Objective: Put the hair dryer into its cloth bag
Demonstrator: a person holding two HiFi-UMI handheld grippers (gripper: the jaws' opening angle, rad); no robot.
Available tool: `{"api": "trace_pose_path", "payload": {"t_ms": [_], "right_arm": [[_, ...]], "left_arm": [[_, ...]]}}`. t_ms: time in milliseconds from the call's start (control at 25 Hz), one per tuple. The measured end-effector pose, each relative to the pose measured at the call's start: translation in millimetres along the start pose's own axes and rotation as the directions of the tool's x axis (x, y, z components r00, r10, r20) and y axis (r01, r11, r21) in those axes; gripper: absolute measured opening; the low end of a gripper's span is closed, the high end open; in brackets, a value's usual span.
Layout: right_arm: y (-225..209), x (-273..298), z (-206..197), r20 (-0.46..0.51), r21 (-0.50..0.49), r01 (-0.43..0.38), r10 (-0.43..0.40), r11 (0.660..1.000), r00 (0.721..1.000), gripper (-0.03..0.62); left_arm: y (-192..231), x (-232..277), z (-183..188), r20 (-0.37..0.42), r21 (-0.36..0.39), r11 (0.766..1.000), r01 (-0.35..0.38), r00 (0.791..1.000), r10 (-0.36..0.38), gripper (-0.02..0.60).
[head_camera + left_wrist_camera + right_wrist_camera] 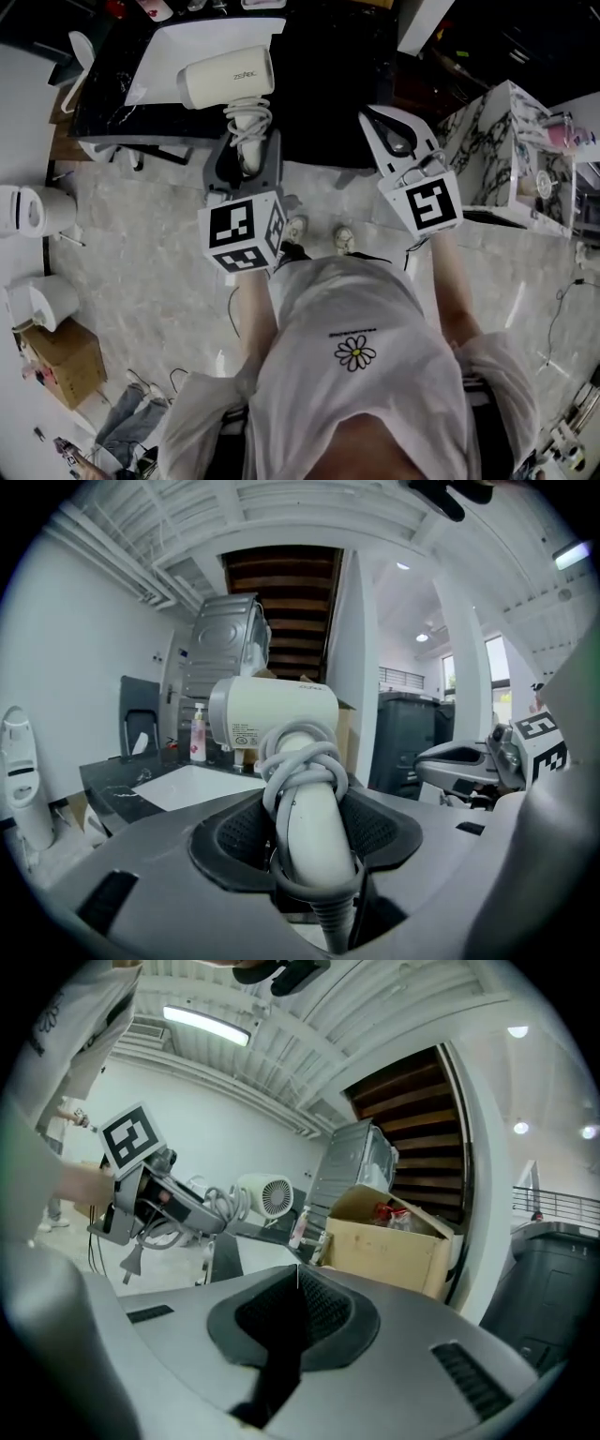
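In the head view the dryer's [228, 77] handle end is hidden inside the left hand-held gripper [247, 150], and the dryer covers part of the white sheet [173, 47] on the tabletop [319, 84]. In the left gripper view the cord [302, 759] runs off the bottom edge and the label [246, 733] is too small to read.

A pale marbled floor [141, 272] runs under a black, white-veined tabletop [328, 94], and a cardboard box [61, 361] sits on the floor at the left. White walls [75, 667] rise to a ribbed white ceiling [281, 1054] (one tube light [206, 1026] glows there). The dark underside of a wooden stair [281, 583] shows, with bright windows [450, 682] and a dark grey bin [412, 733] to its right.
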State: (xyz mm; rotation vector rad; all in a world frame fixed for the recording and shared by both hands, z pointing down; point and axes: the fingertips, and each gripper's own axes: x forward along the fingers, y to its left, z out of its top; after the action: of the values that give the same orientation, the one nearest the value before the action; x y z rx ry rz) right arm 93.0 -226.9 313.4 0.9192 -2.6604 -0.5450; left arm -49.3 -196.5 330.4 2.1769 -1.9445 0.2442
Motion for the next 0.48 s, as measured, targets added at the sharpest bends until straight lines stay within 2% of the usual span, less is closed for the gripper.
{"api": "trace_pose_path", "payload": {"t_ms": [120, 240, 280, 360, 480], "right_arm": [[15, -1, -13, -0.063, -0.081, -0.096, 0.091, 0.992, 0.994, 0.013], [35, -1, -26, -0.125, -0.127, -0.223, 0.208, 0.966, 0.970, 0.014], [43, -1, -30, -0.137, -0.129, -0.271, 0.253, 0.954, 0.958, 0.021], [62, 0, -40, -0.164, -0.130, -0.360, 0.339, 0.924, 0.927, 0.086], [86, -2, -57, -0.253, -0.190, -0.472, 0.422, 0.861, 0.871, 0.114]], "left_arm": [[0, -12, -7, -0.005, -0.001, 0.999, -0.047, 0.999, 0.047, 0.235], [1, -23, -15, -0.008, -0.018, 0.996, -0.088, 0.996, 0.088, 0.235], [1, -25, -17, -0.009, -0.025, 0.995, -0.101, 0.995, 0.101, 0.235], [3, -30, -23, -0.013, -0.039, 0.992, -0.124, 0.992, 0.124, 0.235], [3, -36, -34, -0.025, -0.051, 0.987, -0.152, 0.988, 0.151, 0.235]]}}
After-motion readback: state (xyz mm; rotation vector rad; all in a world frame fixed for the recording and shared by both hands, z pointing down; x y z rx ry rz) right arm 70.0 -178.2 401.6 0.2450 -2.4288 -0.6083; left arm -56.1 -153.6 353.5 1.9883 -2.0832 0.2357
